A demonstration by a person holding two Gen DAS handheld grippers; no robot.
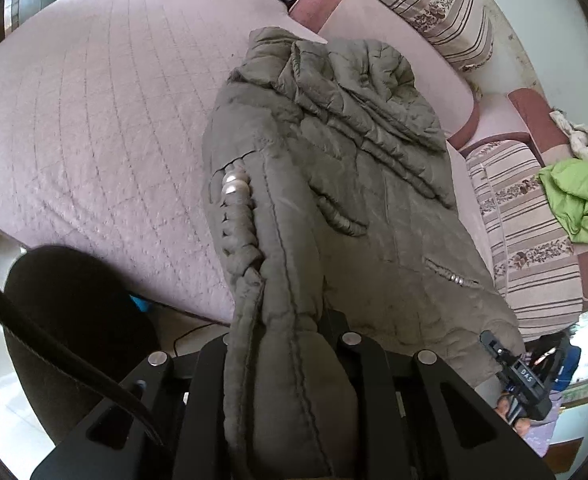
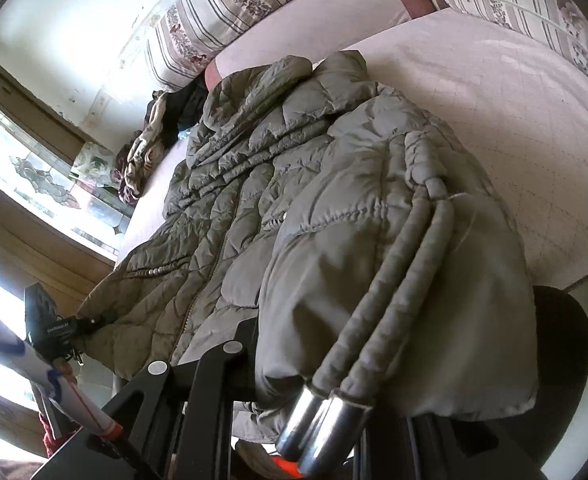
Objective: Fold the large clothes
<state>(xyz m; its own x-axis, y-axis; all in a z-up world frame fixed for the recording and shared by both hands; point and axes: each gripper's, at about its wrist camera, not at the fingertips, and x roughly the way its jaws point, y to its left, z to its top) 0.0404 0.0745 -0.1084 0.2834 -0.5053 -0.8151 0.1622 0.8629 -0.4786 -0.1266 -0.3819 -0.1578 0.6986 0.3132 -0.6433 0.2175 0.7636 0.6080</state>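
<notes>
An olive-grey quilted puffer jacket [image 1: 334, 168] lies on a pink quilted bed [image 1: 93, 120], its hem end hanging toward me. My left gripper [image 1: 289, 360] is shut on the jacket's bottom corner, the fabric bunched over and hiding the fingers. In the right wrist view the same jacket [image 2: 294, 184] stretches away over the bed [image 2: 514, 120]. My right gripper [image 2: 294, 360] is shut on the other bottom corner; its drawcords with metal tips [image 2: 318, 428] hang in front. The other gripper shows at each view's side, in the left wrist view [image 1: 522, 380] and in the right wrist view [image 2: 53, 328].
Striped floral cushions [image 1: 446, 8] line the bed's far edge. A bright green garment [image 1: 582, 196] lies on a cushion at right. A dark round stool [image 1: 73, 328] stands by the bed's near edge. A pile of clothes [image 2: 153, 132] sits near the window.
</notes>
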